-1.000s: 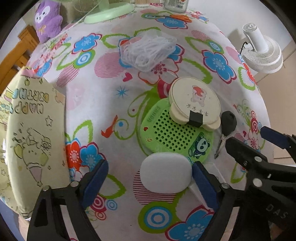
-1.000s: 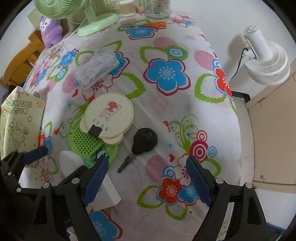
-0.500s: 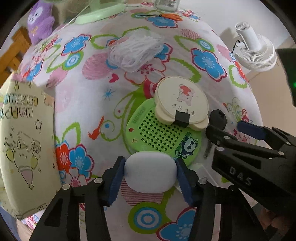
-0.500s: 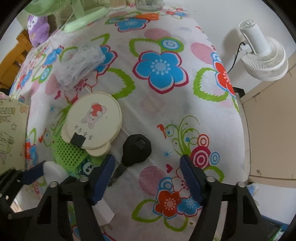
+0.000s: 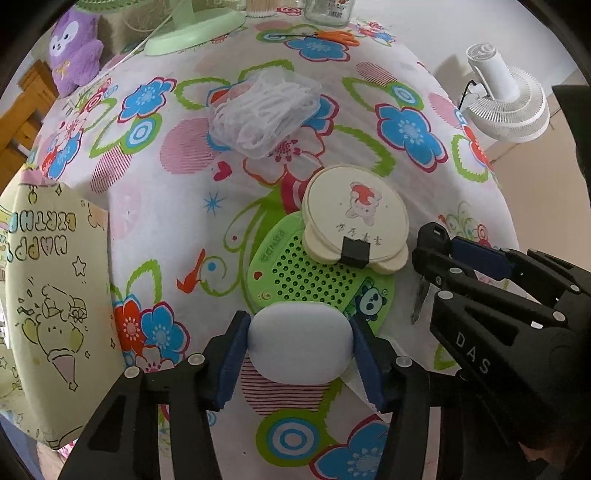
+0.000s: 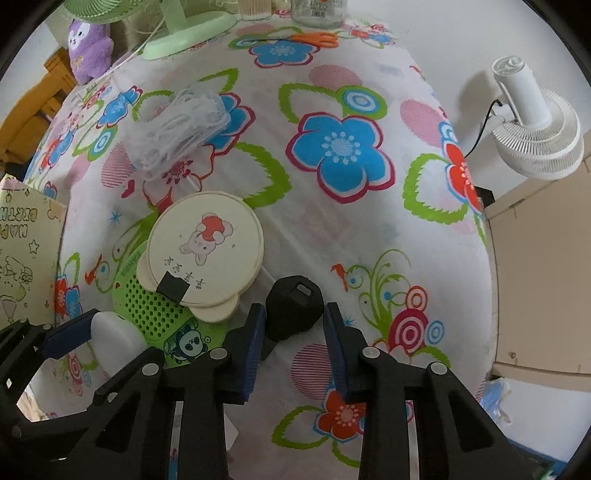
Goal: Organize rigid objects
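Flowery cloth covers the counter (image 5: 177, 192). Low in the frame, the left gripper (image 5: 299, 347) is clamped on a white case (image 5: 299, 343) by its sides; further right, the right gripper (image 6: 293, 325) just squeezed onto the black key (image 6: 293, 310), both looking ready to lift and sort.

A desk (image 6: 436, 229) under a bright floral cloth fills the frame. At right, a white fan (image 6: 535, 133) stands by a pale wall (image 6: 424, 26); wooden furniture (image 6: 33, 110) shows upper left.
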### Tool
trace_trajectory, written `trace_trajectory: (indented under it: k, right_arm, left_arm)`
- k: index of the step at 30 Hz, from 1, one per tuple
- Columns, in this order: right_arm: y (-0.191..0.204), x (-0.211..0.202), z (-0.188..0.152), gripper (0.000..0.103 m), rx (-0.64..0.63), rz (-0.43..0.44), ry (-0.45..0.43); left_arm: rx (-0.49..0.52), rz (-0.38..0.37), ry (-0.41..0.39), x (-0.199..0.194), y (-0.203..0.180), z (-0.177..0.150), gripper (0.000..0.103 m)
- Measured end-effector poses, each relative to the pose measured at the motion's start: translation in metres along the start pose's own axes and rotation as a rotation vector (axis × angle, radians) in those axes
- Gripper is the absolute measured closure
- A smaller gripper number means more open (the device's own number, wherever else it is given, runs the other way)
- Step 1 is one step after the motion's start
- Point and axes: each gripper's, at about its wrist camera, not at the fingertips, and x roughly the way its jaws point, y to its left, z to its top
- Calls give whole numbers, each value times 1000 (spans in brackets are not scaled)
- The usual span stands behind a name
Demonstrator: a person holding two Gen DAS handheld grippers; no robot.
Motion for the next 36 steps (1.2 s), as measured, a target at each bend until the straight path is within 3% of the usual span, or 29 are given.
trace_trajectory:
  k: [36]
  right_arm:
    - [-7, -83, 8, 68, -33, -26, -121]
  left_arm:
    - [133, 75, -88, -64, -33, 11, 46]
